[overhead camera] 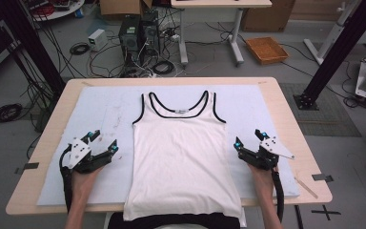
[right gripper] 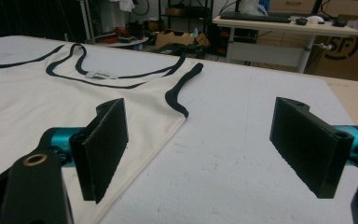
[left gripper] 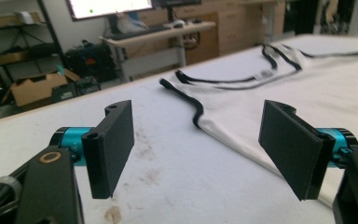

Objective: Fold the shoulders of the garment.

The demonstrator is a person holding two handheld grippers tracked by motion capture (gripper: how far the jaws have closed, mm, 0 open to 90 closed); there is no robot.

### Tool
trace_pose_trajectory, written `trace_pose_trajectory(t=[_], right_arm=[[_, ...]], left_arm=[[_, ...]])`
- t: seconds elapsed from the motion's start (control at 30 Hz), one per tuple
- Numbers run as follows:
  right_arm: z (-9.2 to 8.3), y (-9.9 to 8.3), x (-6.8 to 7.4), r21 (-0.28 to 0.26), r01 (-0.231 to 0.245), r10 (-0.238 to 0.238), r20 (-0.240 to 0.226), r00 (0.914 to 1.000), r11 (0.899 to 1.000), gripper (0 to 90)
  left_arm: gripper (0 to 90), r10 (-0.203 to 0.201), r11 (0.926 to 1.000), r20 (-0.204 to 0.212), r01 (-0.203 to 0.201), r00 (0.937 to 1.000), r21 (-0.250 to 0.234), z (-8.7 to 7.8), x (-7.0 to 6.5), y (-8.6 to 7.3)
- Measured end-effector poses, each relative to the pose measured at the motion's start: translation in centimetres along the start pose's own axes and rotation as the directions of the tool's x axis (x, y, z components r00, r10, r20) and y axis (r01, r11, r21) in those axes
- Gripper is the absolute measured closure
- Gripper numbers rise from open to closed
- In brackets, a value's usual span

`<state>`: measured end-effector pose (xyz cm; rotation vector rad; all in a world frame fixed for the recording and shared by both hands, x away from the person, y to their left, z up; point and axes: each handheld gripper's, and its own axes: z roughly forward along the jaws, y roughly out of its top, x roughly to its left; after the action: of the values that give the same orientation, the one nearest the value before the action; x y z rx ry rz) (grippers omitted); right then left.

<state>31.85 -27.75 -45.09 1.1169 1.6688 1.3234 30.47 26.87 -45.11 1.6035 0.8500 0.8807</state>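
A white tank top (overhead camera: 181, 157) with black trim lies flat on the table's white mat (overhead camera: 100, 107), neck away from me, hem hanging over the near edge. My left gripper (overhead camera: 104, 143) rests on the mat just left of the top's left side, jaws wide open and empty. In the left gripper view the gripper (left gripper: 198, 149) looks past the top's armhole trim (left gripper: 186, 100). My right gripper (overhead camera: 249, 139) sits just right of the top's right side, open and empty. In the right gripper view the gripper (right gripper: 200, 149) has its left jaw over the tank top's edge (right gripper: 135, 126).
The wooden table (overhead camera: 290, 114) carries the mat. Behind it on the floor are computer towers (overhead camera: 138, 33), cables, a desk (overhead camera: 219, 19) and an orange tray (overhead camera: 267, 50). Black frame posts (overhead camera: 333, 52) stand at both sides.
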Motion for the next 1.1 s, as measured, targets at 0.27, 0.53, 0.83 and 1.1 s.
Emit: trace_pose_trajectory(t=[0.27, 0.53, 0.83, 1.1], right_arm=[[0.0, 0.0, -0.1, -0.004, -0.005, 0.005, 0.007, 1.0000, 1.000, 19.0], [-0.1, 0.0, -0.1, -0.014, -0.010, 0.010, 0.025, 0.9996, 1.000, 19.0], [-0.1, 0.0, 0.0, -0.013, 0.002, -0.002, 0.018, 0.9998, 1.000, 19.0], [-0.1, 0.0, 0.1, -0.019, 0.007, -0.007, 0.023, 0.9997, 1.000, 19.1]], left_arm=[[27.9, -0.033, 0.9989, 0.121, 0.028, 0.9921, 0.038, 1.7, -0.2, 2.8], [33.3, -0.069, 0.9906, 0.258, 0.036, 0.9638, 0.132, 6.6, 0.4, 6.4], [33.6, -0.080, 0.9689, 0.259, 0.014, 0.9625, 0.247, 13.5, 2.1, 9.6], [38.3, -0.053, 0.9580, 0.252, -0.022, 0.9664, 0.286, 18.3, 3.2, 10.9]])
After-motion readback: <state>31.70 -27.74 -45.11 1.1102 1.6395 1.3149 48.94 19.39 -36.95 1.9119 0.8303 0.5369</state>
